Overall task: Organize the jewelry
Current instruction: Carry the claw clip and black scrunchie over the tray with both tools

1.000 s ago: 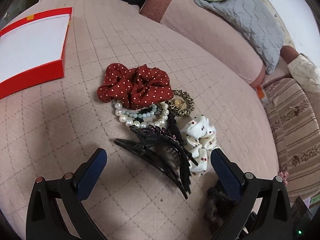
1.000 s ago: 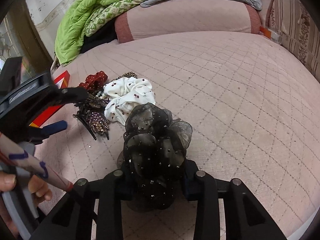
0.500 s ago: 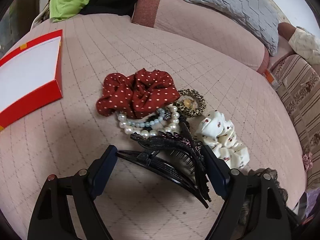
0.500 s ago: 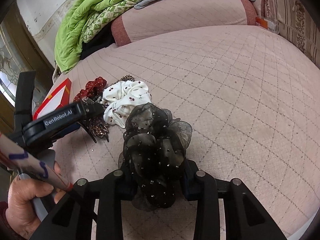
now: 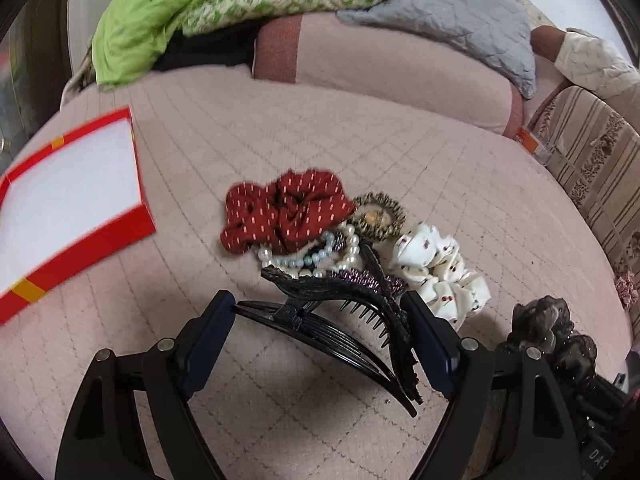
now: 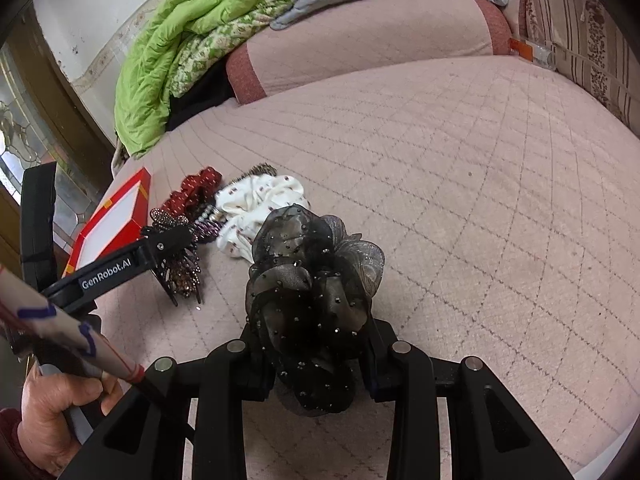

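On the pink quilted bed lies a pile: a red dotted scrunchie point(image 5: 284, 210), a pearl bracelet point(image 5: 320, 256), a leopard hair tie point(image 5: 378, 216), a white cherry scrunchie point(image 5: 438, 274) and two black claw clips point(image 5: 340, 316). My left gripper point(image 5: 318, 340) is open, its fingers on either side of the clips. My right gripper point(image 6: 312, 364) is shut on a black sheer scrunchie point(image 6: 312, 288), held just right of the pile. A red box with a white inside point(image 5: 60, 200) lies at the left.
A green quilt point(image 5: 208, 4), a grey pillow point(image 5: 452, 12) and a pink bolster point(image 5: 380, 56) lie at the back. A striped cushion point(image 5: 592, 168) borders the right side. The person's hand point(image 6: 56, 412) holds the left gripper's handle.
My left gripper has moved forward over the claw clips and its fingers have narrowed around them. My right gripper still holds the black scrunchie and has shifted slightly.
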`<state>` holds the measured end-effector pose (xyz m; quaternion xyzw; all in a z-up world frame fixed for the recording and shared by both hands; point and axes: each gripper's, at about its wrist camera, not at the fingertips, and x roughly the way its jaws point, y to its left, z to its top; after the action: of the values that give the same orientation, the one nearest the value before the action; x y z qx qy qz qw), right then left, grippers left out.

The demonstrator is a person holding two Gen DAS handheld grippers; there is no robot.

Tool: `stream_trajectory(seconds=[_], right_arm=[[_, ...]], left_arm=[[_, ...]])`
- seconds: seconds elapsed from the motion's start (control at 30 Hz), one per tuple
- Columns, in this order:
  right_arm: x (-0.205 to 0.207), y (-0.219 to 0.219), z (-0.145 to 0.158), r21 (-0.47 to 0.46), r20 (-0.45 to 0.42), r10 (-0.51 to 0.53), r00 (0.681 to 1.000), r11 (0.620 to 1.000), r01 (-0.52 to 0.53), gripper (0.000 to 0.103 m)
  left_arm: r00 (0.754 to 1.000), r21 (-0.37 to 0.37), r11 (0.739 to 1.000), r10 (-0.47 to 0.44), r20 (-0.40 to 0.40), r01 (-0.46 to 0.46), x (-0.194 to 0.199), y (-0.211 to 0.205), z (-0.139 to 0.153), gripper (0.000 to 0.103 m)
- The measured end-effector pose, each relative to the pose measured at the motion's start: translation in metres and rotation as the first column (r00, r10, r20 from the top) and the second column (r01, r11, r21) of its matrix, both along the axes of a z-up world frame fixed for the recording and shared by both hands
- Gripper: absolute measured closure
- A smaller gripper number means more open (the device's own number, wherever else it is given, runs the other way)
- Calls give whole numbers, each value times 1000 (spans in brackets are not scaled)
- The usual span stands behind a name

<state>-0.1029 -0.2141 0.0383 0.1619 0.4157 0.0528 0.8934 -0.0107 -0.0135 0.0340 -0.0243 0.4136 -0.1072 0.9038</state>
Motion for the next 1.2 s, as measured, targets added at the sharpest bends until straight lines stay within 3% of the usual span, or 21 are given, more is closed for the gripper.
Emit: stream_trajectory(seconds=[0.33,0.63,0.83,0.97,1.2], right_arm=[[-8,18,21,-42,84,42,996,998,-38,67],[-15,53,36,-93,175,134,975,989,-119,67],[-16,85,49,-95,194,202,960,978,-187,67],[0,106,56,-70,183,226,957,974,-216,67],[37,142,69,-76,176,276,945,961,-266,67]], left_arm=[[990,46,999,-6,142,-1,-28,17,35,19],[971,101,989,82,225,-107,-60,66,61,19],[960,96,980,146,241,-173,-70,102,69,19],[959,73,977,182,218,-202,-59,128,67,19],[935,27,958,272,227,-286,-34,174,69,19]])
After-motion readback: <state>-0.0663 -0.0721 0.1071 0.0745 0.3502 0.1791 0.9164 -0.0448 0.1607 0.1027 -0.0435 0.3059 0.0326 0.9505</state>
